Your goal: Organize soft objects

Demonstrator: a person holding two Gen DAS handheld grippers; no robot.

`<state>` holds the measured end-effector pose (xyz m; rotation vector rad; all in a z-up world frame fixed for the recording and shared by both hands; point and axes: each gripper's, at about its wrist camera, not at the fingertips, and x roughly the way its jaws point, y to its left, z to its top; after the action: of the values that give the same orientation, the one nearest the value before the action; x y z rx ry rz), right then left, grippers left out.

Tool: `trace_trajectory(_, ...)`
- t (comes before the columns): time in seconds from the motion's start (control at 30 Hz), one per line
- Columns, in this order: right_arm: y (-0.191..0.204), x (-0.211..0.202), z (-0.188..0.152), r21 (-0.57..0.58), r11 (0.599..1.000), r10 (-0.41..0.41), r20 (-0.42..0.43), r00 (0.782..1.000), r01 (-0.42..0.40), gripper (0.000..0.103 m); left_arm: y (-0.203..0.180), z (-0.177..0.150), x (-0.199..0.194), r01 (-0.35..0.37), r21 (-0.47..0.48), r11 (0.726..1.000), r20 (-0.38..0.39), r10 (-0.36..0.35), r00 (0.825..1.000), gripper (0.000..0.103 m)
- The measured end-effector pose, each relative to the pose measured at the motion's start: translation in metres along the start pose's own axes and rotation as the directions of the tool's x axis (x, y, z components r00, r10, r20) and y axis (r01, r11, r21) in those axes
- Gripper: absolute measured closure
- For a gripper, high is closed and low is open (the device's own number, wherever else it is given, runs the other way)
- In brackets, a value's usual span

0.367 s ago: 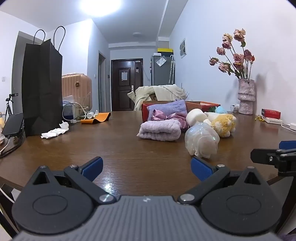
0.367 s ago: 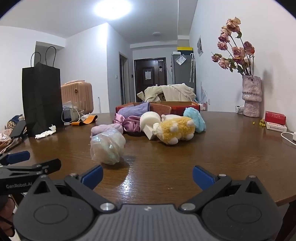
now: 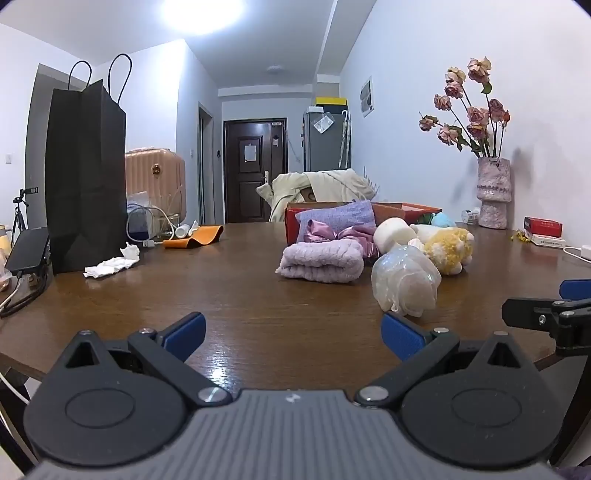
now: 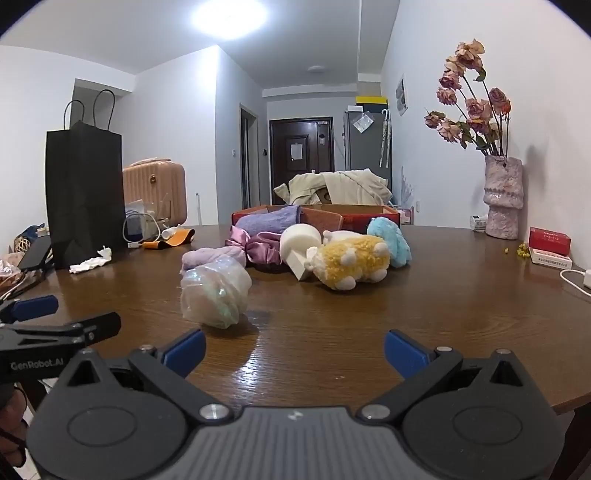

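Grippers idle: your left gripper (image 3: pixel 293 334) and right gripper (image 4: pixel 295 349) both hang spread and empty at the near table (image 4: pixel 461 295) edge, so take the nearest plastic-wrapped toy (image 4: pixel 214 291) first, centring it before squeezing gently.

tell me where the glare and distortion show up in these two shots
Left wrist view: ceiling light blown out, its sheen on the table by the open left claw. Right wrist view: same glare on the table; fisheye bends the walls, corners dark.
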<state>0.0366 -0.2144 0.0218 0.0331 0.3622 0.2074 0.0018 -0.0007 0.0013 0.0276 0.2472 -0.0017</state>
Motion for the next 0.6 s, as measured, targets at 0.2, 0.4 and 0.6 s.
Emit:
trace_trajectory(0.2,-0.001,-0.025,-0.008,-0.003,1.000,0.001,0.002,1.000,-0.001,0.000,0.000,-0.002,0.000,0.003,0.005,1.000,-0.002,-0.003,1.000,0.000)
trace_trajectory(0.4,-0.003,-0.028,-0.009,-0.002,1.000,-0.014,0.007,1.000,0.014,0.000,-0.001,-0.002,-0.003,0.005,0.011,1.000,0.001,-0.005,1.000,0.000)
trace_trajectory(0.6,-0.004,-0.027,-0.009,0.001,1.000,-0.009,0.008,1.000,0.009,0.000,-0.004,-0.003,-0.001,0.006,0.019,1.000,-0.001,-0.006,1.000,0.000)
